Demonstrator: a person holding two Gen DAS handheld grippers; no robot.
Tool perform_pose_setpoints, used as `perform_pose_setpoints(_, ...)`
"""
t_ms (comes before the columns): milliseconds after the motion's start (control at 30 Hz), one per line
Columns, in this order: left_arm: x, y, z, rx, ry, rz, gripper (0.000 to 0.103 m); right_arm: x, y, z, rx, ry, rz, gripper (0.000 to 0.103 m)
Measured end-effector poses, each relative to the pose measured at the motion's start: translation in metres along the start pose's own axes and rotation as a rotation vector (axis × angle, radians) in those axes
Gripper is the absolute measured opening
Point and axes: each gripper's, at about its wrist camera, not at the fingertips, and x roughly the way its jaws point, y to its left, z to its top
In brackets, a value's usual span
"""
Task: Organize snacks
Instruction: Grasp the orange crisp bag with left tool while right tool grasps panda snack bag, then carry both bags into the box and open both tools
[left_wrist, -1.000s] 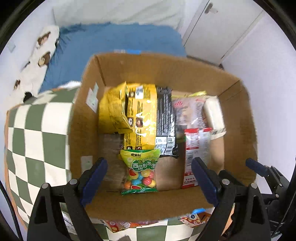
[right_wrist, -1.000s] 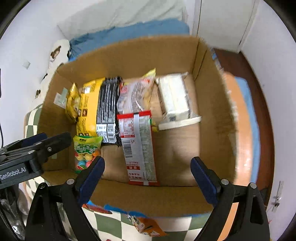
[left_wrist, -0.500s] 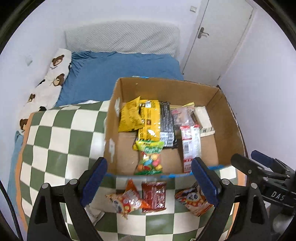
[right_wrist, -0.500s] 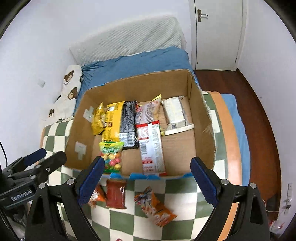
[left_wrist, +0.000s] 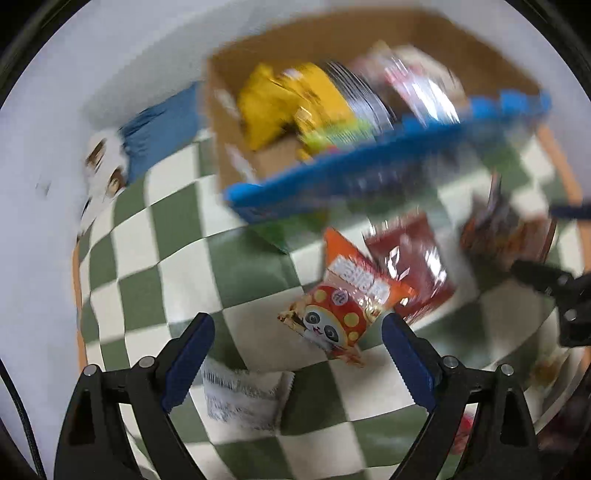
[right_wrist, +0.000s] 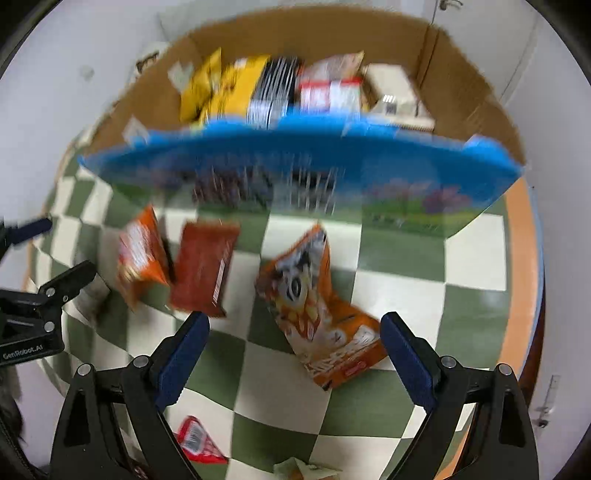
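Both tongs are spread wide and hold nothing. The left tongs (left_wrist: 297, 352) hover over the green-and-white checked tabletop (left_wrist: 184, 258), with a white packet (left_wrist: 242, 400) lying between the blue pads and an orange panda snack bag (left_wrist: 341, 306) just ahead of them. The right tongs (right_wrist: 295, 352) frame a second orange bag (right_wrist: 321, 321), its corner near the right pad; contact cannot be judged. A red-and-white packet (right_wrist: 197, 441) lies near the left finger. Farther out sits a dark red packet (right_wrist: 205, 271), beside a third orange bag (right_wrist: 140, 258). Beyond stands the blurred cardboard box (right_wrist: 461, 92) with a blue front, holding yellow, black and red-and-white snack packs.
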Motion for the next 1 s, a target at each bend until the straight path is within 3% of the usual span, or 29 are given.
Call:
perform_pose_setpoints(133, 0.027, -0.018, 0.013, 0.153, 0.043, -0.010, 0.093, 0.017, 0.007, -0.006, -0.070, 0.025, -0.068, 0.095)
perform_pose_setpoints(233, 0.039, -0.028, 0.021, 0.207, 0.051, -0.047, 0.090, 0.027, 0.010, -0.006, -0.110, 0.048, -0.100, 0.095)
perform_pose_setpoints(267, 0.044, -0.030, 0.022, 0.209, 0.061, -0.055, 0.080, 0.032, 0.011, -0.005, -0.126, 0.060, -0.122, 0.095)
perform_pose_setpoints(300, 0.049, -0.030, 0.022, 0.195, 0.081, -0.076, 0.060, 0.036, 0.012, -0.005, -0.134, 0.070, -0.129, 0.095)
perform_pose_setpoints(367, 0.059, -0.025, 0.021, 0.108, 0.131, -0.125, 0.054, 0.045, 0.010, -0.003, -0.132, 0.093, -0.142, 0.085)
perform_pose_setpoints(400, 0.061, -0.020, 0.018, 0.046, 0.142, -0.148, 0.052, 0.049, 0.007, -0.002, -0.110, 0.106, -0.137, 0.070)
perform_pose_setpoints(433, 0.064, -0.014, 0.014, -0.023, 0.161, -0.176, 0.052, 0.052, 0.001, -0.001, -0.077, 0.121, -0.118, 0.063)
perform_pose_setpoints(500, 0.067, -0.003, 0.002, -0.165, 0.196, -0.233, 0.051, 0.054, -0.014, -0.004, 0.024, 0.137, -0.059, 0.058)
perform_pose_setpoints(633, 0.069, 0.007, -0.032, -0.381, 0.248, -0.295, 0.051, 0.051, -0.035, -0.018, 0.158, 0.173, 0.040, 0.058)
perform_pose_setpoints(867, 0.089, 0.024, -0.063, -0.568, 0.275, -0.411, 0.052, 0.052, -0.046, -0.046, 0.239, 0.218, 0.106, 0.058)
perform_pose_setpoints(1000, 0.097, 0.043, -0.069, -0.660, 0.276, -0.452, 0.054, 0.051, -0.052, -0.048, 0.303, 0.207, 0.150, 0.070)
